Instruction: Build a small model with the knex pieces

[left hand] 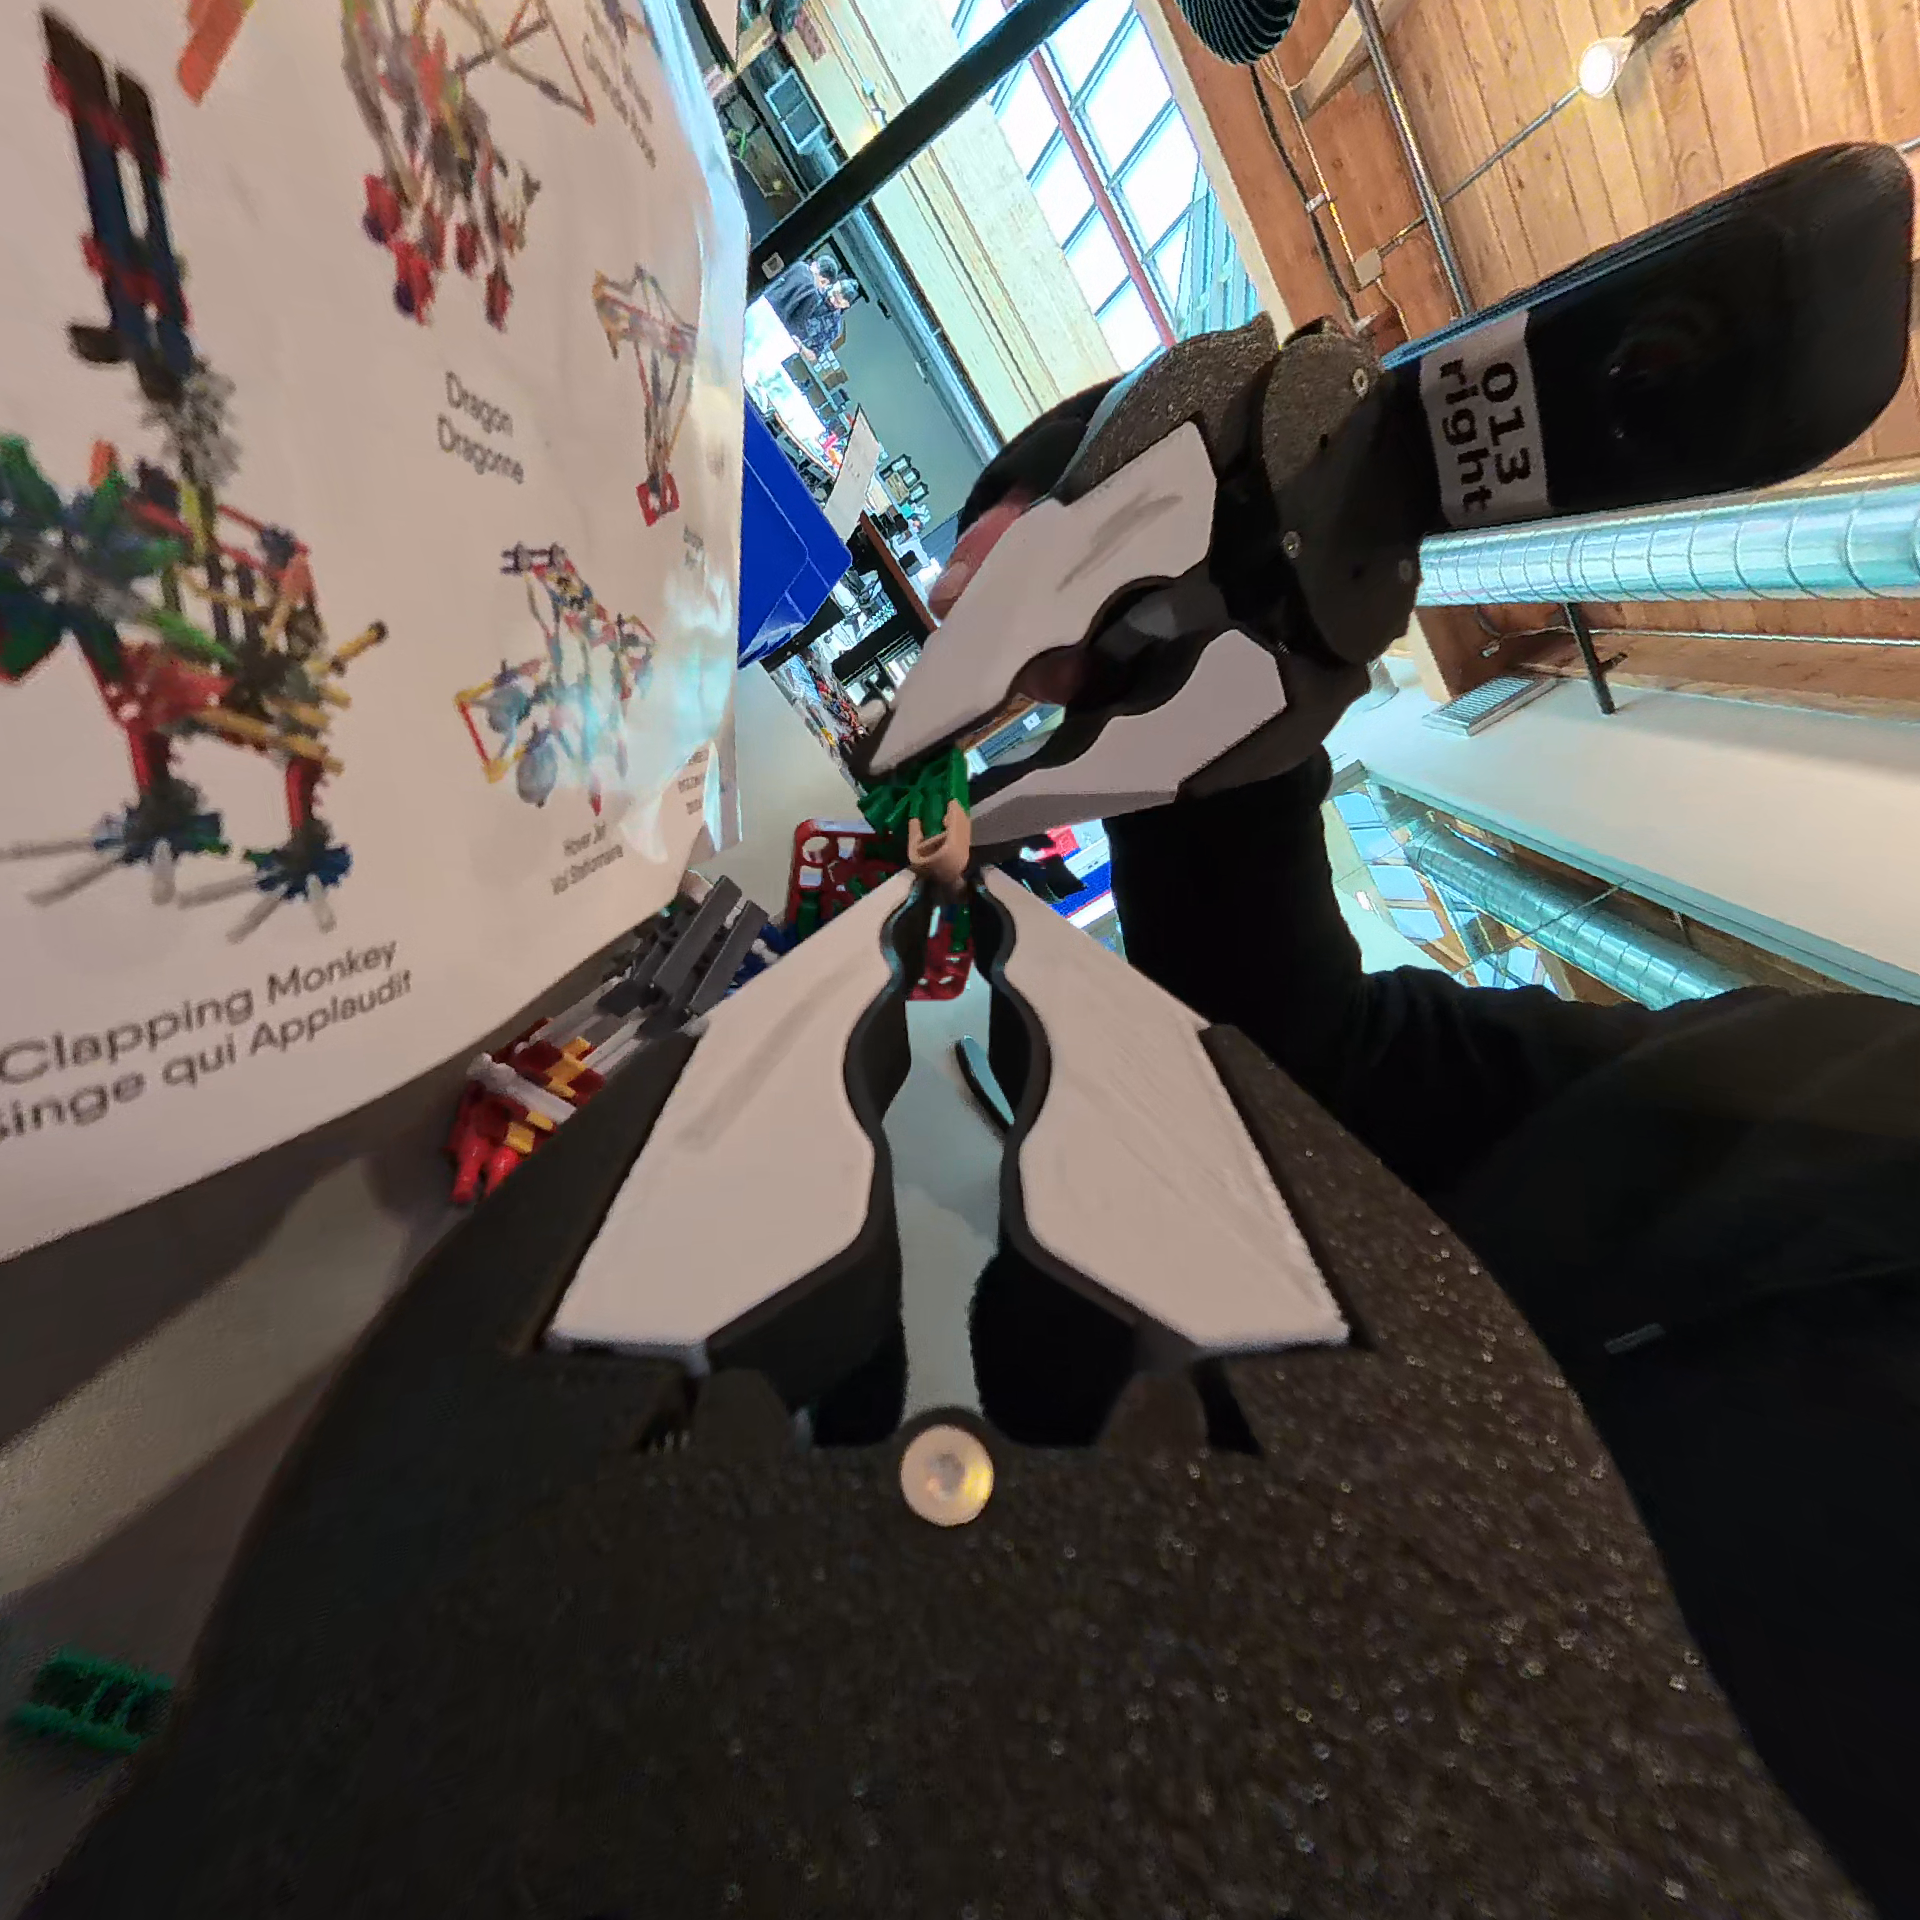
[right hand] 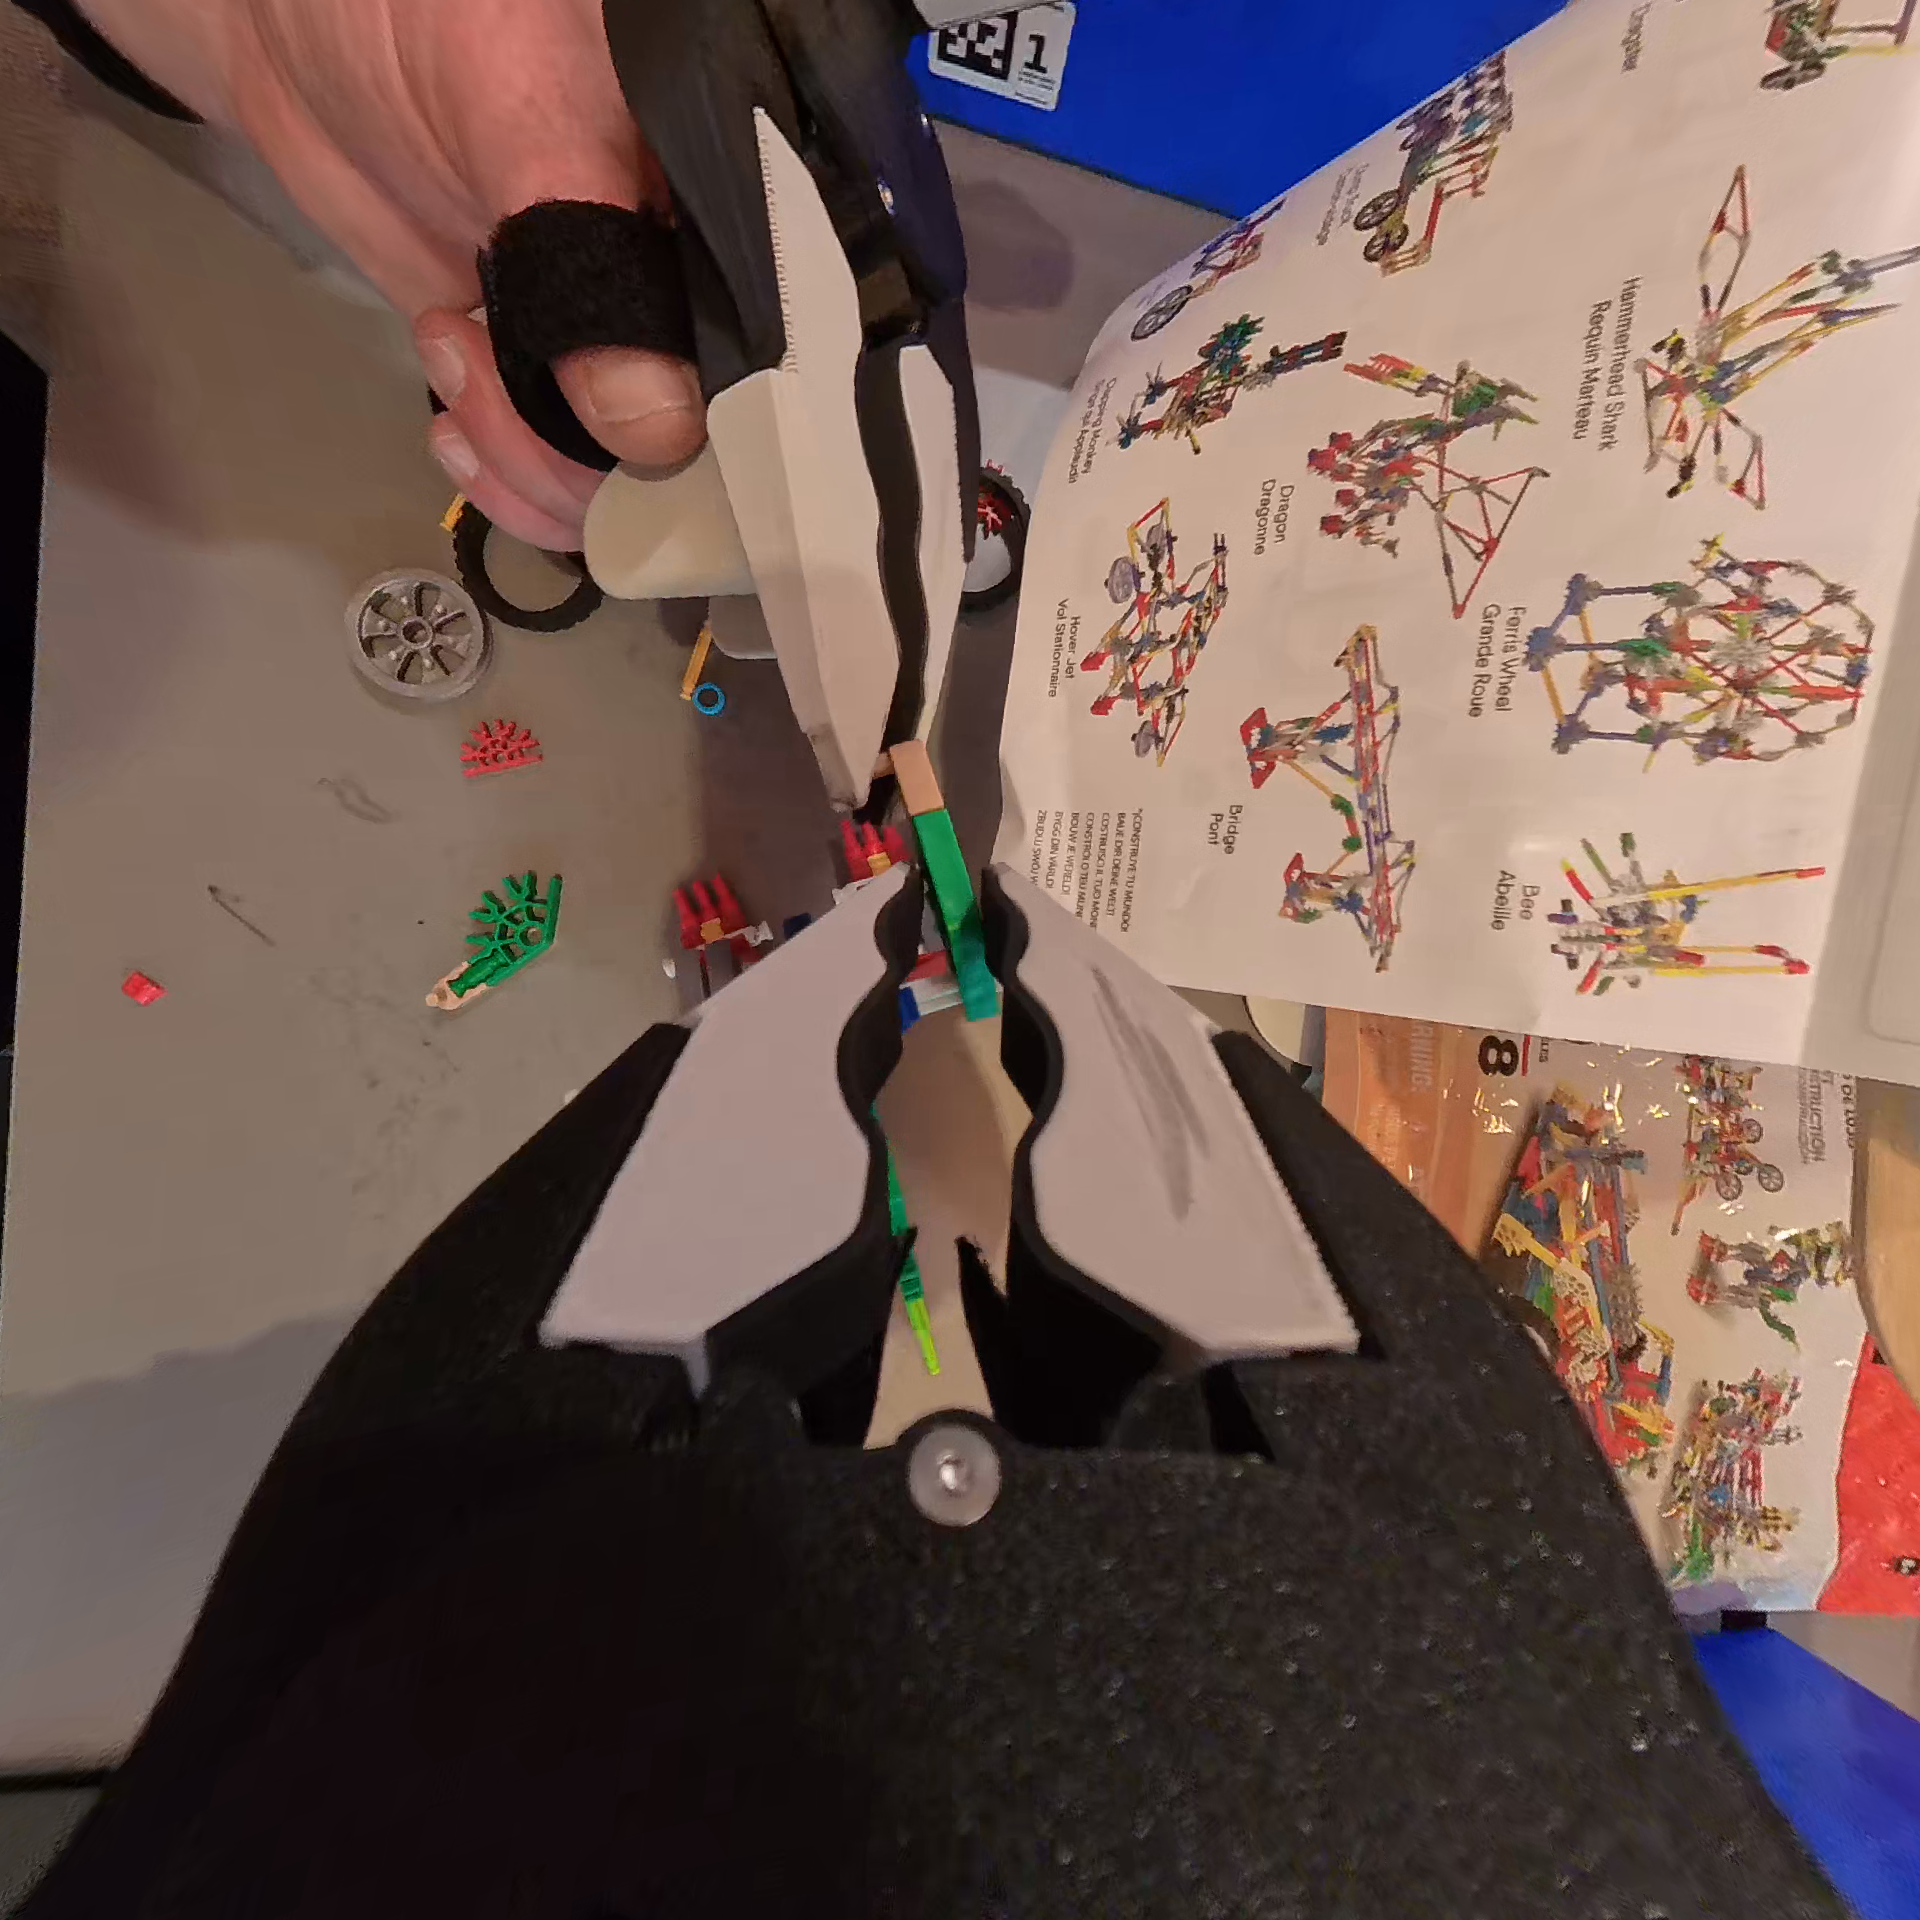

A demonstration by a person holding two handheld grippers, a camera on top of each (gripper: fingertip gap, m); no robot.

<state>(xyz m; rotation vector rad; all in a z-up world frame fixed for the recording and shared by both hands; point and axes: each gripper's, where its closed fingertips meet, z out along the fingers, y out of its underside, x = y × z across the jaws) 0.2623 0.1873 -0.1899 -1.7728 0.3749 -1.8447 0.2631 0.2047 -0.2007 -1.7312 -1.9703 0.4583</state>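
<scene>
1. A green connector (right hand: pixel 948 896) with a tan rod (right hand: pixel 924 779) plugged into its end is held above the desk (right hand: pixel 208 1143).
2. The right tongs (right hand: pixel 948 883) are closed on the green connector.
3. The left tongs (left hand: pixel 943 883) pinch the tan rod.
4. A printed model sheet (right hand: pixel 1455 623) lies just beside them; loose red pieces (right hand: pixel 501 748) and a grey wheel (right hand: pixel 418 634) lie farther off.

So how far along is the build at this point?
Done: a green-and-tan pair lies joined on the table. In hand: the right gripper holds a green connector, and the left gripper pinches the tan piece meeting it. Left: red connector, grey wheel and tyre lie loose.
</scene>
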